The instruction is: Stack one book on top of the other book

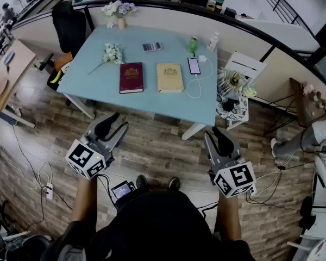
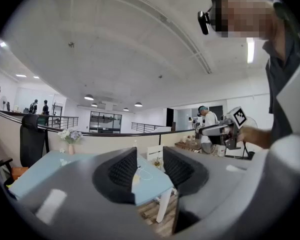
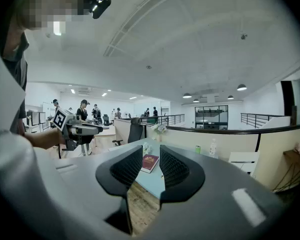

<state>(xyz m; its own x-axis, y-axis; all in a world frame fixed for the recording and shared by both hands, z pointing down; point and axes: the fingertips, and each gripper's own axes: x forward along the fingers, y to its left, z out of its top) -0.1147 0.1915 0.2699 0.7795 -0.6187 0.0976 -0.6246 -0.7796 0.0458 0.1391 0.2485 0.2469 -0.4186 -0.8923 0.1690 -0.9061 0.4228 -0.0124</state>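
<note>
Well ahead, the pale blue bench (image 1: 98,80) carries a maroon book (image 1: 131,78) and a tan book (image 1: 169,78), flat and just apart. Left gripper (image 1: 118,125) and right gripper (image 1: 216,138) hang short of it, fingers (image 2: 122,170) part open and empty. Best to step close, pinch one book's near edge, lift clear and lower squarely.

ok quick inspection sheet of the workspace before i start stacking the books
surface: light blue table, standing on a wood floor.
job's things: maroon book and tan book lie side by side, not stacked.
clutter: calculator, flower sprig, vase, green container, white bottle, phone.
grippers: left gripper and right gripper open, empty, short of the table.
cables: white cable at the phone; cords on the floor.
surroundings: black chair.
</note>
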